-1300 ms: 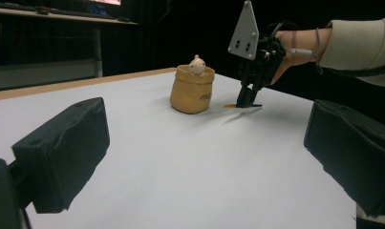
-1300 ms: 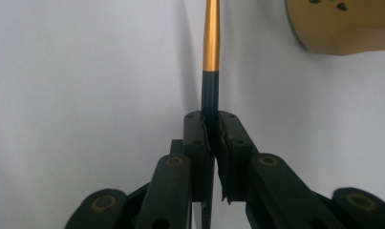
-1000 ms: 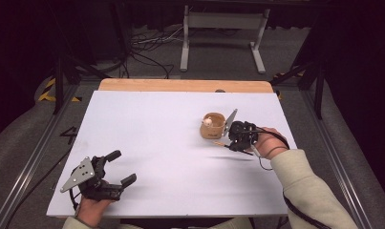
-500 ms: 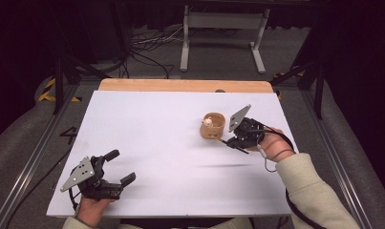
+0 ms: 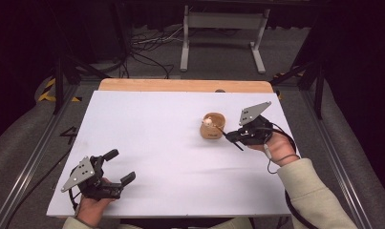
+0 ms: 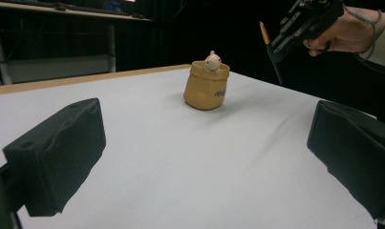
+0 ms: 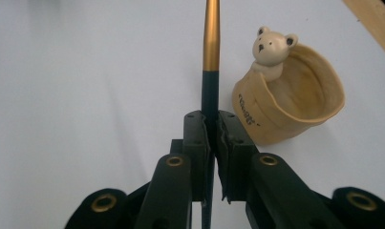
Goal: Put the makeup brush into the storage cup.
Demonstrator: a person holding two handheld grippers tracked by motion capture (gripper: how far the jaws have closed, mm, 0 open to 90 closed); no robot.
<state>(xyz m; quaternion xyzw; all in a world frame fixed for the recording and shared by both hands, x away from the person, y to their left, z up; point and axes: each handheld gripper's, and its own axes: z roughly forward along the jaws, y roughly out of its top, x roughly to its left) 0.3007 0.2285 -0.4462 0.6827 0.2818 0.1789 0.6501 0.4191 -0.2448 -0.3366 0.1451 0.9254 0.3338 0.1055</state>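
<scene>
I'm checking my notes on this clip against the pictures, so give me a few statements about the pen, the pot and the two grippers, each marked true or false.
1. The right gripper is shut on the pen. True.
2. The pen stands inside the bear pot. False: it is held in the air beside the pot, which looks empty inside.
3. The left gripper is open and holds nothing. True.
4. The bear pot lies tipped on its side. False: it stands upright on the white table.
5. A small bear figure sits on the pot's rim. True.
</scene>
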